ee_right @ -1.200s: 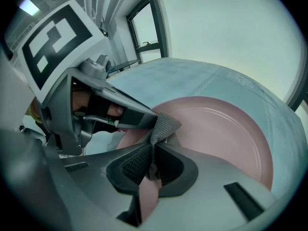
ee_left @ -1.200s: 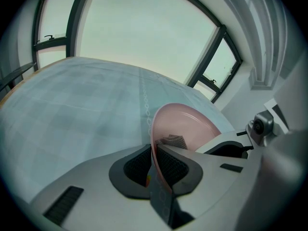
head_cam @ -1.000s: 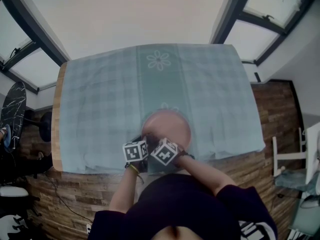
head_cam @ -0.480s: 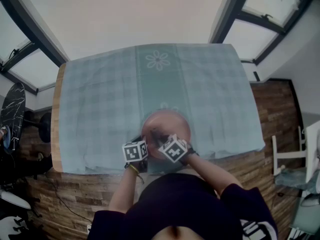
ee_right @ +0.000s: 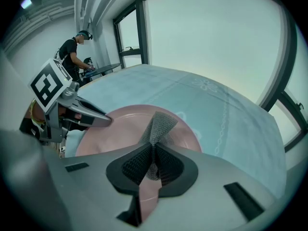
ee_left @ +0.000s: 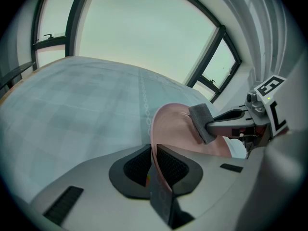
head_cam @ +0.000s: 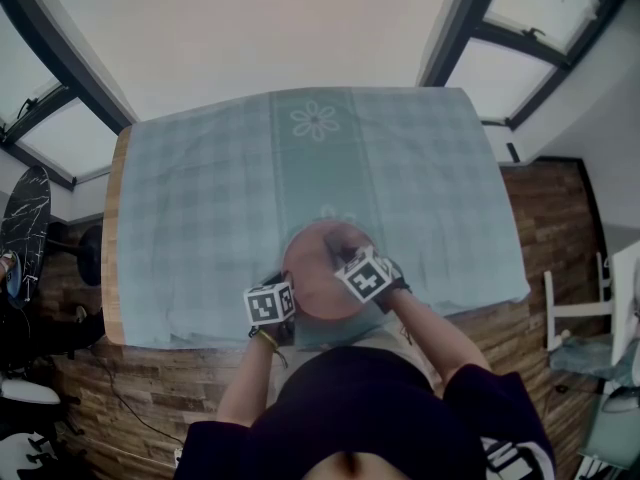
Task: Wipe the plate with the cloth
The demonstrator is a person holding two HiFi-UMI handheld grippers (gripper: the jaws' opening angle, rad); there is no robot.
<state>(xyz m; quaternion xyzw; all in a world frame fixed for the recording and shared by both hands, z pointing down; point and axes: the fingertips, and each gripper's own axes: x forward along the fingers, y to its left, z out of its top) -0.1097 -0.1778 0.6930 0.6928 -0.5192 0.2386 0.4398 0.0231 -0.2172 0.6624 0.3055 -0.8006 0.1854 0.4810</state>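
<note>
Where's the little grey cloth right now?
In the right gripper view the grey cloth is pinched in the right tool, over the pink plate, whose left rim the left tool holds.

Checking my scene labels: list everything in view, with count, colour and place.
plate: one, pink, on the tablecloth near the table's near edge
cloth: one, grey, resting on the plate
tablecloth: one, pale blue-green check with flower motifs, covering the table
table: one, wooden edge showing at the left
floor: brown wood, around the table
bystander: one, dark clothing, far background
left hand-held gripper: one, grey, clamped on the plate's rim
right hand-held gripper: one, grey, clamped on the cloth over the plate
</note>
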